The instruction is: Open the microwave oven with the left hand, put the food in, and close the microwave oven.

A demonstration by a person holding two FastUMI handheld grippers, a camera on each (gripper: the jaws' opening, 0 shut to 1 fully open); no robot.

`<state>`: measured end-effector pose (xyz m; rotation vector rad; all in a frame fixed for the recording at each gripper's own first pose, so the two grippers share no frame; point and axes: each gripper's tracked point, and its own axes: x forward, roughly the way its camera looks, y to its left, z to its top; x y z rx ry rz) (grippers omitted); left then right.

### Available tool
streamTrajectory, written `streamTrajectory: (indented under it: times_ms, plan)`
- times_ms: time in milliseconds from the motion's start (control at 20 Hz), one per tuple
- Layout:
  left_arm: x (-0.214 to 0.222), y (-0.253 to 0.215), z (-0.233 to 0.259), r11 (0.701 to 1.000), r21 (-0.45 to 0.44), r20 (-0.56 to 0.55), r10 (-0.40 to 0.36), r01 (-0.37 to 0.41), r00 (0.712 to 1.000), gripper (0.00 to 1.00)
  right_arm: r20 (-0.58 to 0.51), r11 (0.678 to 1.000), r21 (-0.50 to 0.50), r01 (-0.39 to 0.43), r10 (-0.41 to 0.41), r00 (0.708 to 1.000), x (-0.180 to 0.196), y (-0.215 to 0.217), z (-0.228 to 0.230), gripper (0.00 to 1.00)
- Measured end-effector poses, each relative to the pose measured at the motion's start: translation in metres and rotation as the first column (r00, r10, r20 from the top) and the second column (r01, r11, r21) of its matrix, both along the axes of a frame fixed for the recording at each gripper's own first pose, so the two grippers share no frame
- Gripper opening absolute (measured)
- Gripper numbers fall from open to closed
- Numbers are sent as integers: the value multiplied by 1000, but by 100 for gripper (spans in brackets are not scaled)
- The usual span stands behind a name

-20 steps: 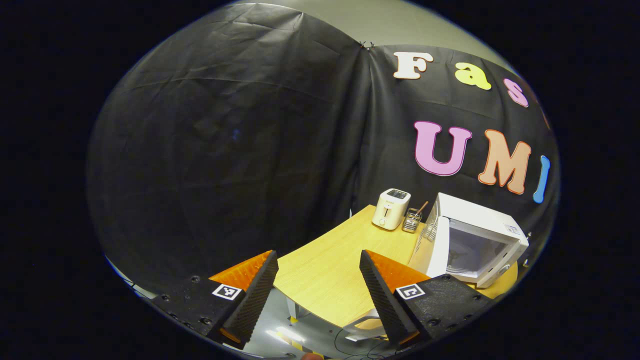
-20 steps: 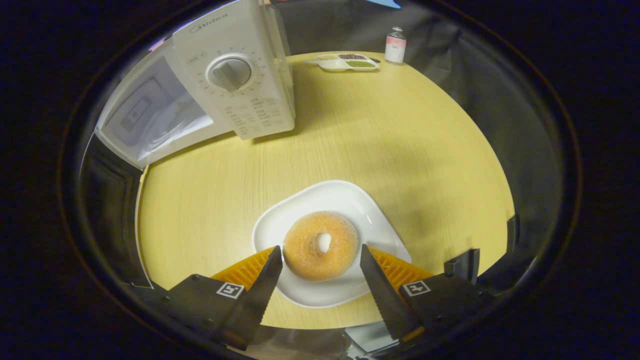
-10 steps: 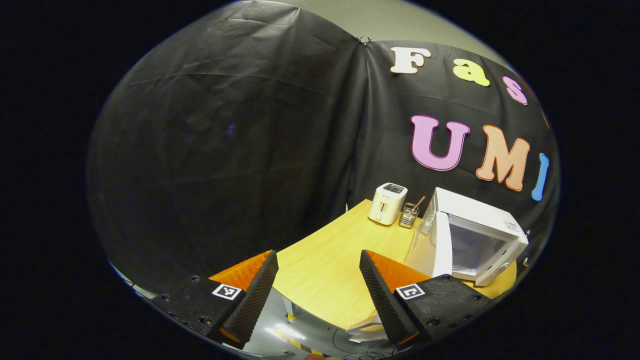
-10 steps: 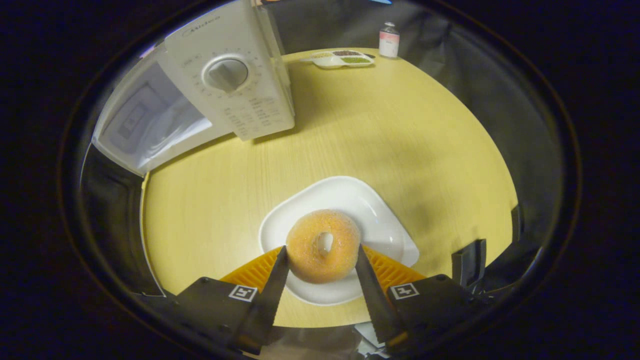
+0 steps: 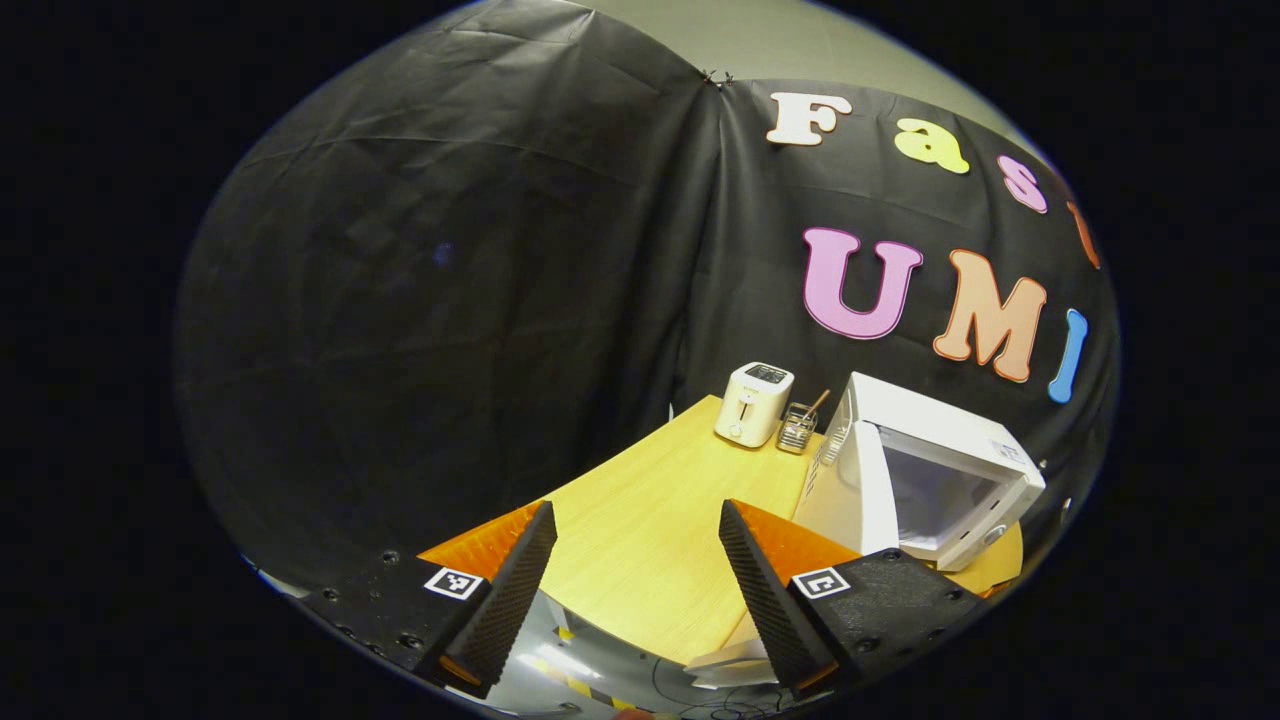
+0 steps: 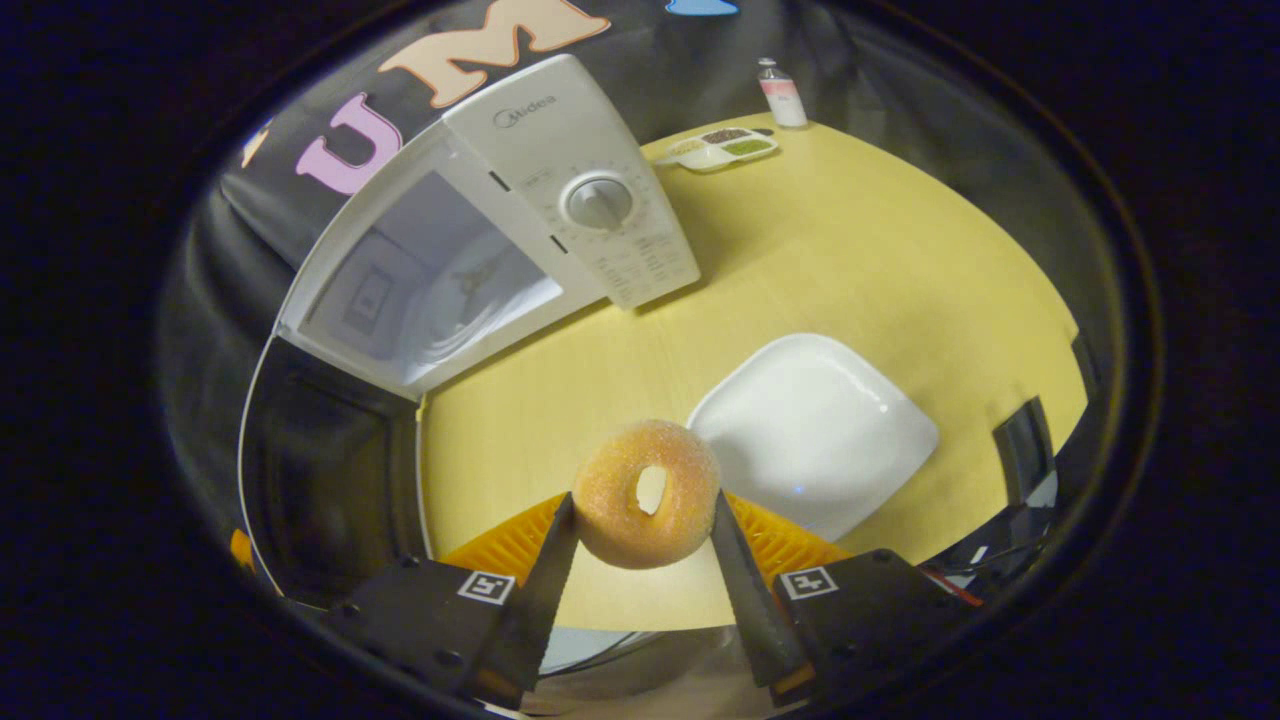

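Doughnut clamped in right jaws (seemingly lifted off plate); left jaws apart.

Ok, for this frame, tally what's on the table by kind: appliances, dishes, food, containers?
Appliances: 2, the microwave and toaster.
Dishes: 2, the white plate and divided tray.
Food: 1, the doughnut, held above the table.
Containers: 2, the bottle and utensil holder.
Total: 7.

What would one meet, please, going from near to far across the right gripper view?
Right hand-held gripper shut on the doughnut → white plate → microwave control panel → divided snack tray → small bottle.
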<state>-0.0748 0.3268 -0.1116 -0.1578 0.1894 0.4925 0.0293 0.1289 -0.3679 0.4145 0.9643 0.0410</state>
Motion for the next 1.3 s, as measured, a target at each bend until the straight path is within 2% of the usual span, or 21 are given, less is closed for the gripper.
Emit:
streamTrajectory:
  times_ms: [200, 400, 600, 700, 750, 1000, 1050, 1300]
  plan:
    - [1, -7, -9, 999, -42, -2, -26, 26, 1000, 96, 92, 988, 156, 2, -17, 996, 14, 52, 17, 81]
    - [0, -13, -18, 997, -67, -16, -50, 49, 999, 97, 211, 963, 271, -14, -45, 977, 37, 101, 35, 80]
    - [-3, -18, -24, 995, -79, -33, -69, 66, 997, 97, 248, 951, 308, -22, -58, 967, 57, 139, 37, 80]
    - [-4, -17, -26, 994, -78, -43, -75, 71, 996, 97, 270, 945, 328, 11, -105, 957, 75, 151, 39, 80]
    - [-6, -17, -28, 994, -76, -56, -77, 73, 995, 96, 295, 945, 326, 25, -127, 947, 84, 155, 41, 74]
    - [-7, -15, -30, 994, -50, -101, -98, 93, 990, 97, 332, 938, 330, 106, -220, 917, 131, 168, 39, 74]
    - [-6, -15, -30, 994, -46, -107, -102, 98, 989, 99, 337, 934, 333, 126, -243, 910, 143, 169, 37, 74]
    - [6, -19, -35, 992, -58, -128, -119, 113, 985, 96, 389, 925, 315, 210, -328, 861, 191, 165, 38, 73]
